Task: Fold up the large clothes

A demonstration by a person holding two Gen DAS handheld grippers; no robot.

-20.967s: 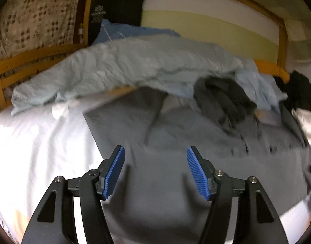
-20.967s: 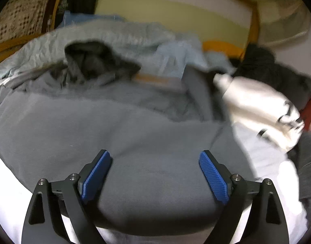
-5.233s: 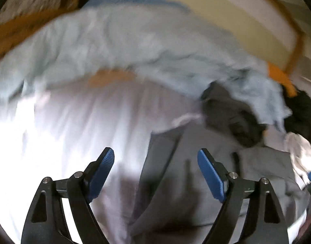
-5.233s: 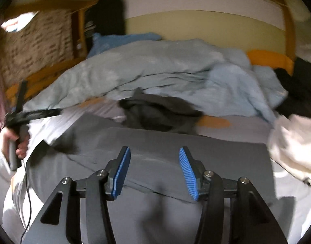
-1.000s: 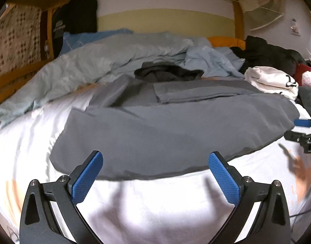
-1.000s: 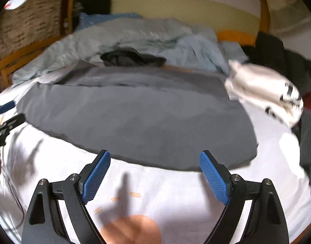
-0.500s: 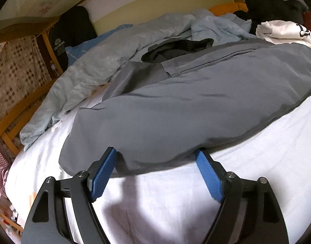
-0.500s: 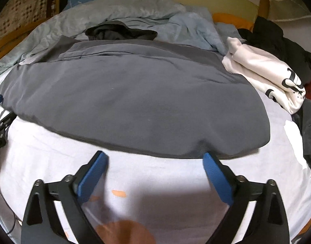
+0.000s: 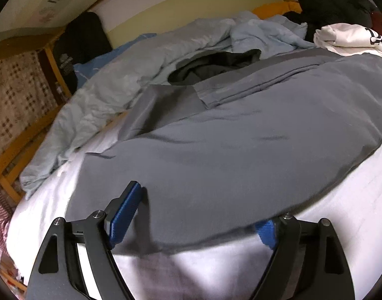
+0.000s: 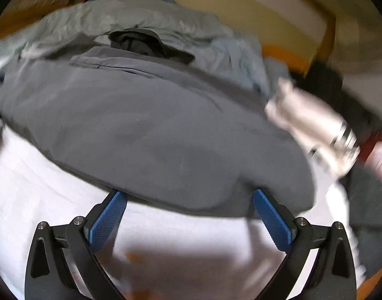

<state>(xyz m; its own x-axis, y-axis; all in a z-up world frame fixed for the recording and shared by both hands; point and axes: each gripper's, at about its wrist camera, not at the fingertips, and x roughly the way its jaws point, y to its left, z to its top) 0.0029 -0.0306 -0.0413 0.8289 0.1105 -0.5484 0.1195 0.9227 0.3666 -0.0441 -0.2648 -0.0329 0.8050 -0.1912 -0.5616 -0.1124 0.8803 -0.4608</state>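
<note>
A bed (image 9: 353, 215) with a white sheet and an orange wooden frame (image 9: 21, 150) carries everything. A large grey garment (image 9: 253, 145) lies spread across its middle. Behind it lies a rumpled pale-blue duvet (image 9: 111, 85); a white folded garment (image 9: 348, 40) and dark clothes (image 9: 333, 7) lie at the far right.

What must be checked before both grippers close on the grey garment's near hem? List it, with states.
1. Left gripper open, jaws just narrowed then eased wider, grey garment hem between them: ok.
2. Right gripper open, jaws just opening, reaching the hem: ok.
3. Grey garment smooth on the white sheet: ok.
4. White garment clear of the grey one: cannot tell.
5. Right wrist view sharp: not ok, blurred.
</note>
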